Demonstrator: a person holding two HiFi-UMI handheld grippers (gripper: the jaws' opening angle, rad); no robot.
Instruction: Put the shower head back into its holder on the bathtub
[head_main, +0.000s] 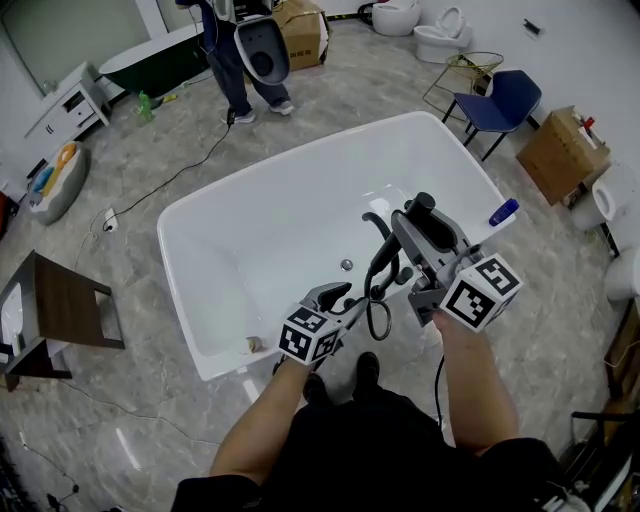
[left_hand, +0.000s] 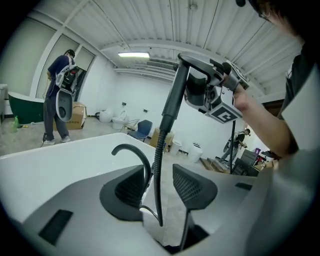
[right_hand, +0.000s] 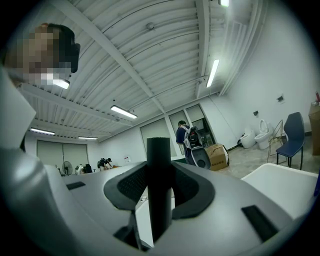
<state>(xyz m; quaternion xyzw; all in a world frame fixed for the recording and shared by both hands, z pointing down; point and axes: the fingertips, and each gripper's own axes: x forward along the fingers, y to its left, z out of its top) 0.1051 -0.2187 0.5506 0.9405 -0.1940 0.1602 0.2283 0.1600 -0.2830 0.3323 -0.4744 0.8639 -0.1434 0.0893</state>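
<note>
Shower hose between parted jaws

No word, brand or number can be read anywhere. The right cube and the left cube bear only black-and-white square marker patterns, with no letters or digits. In the right gripper view a small sheet hangs on the far wall, too small to read.
</note>
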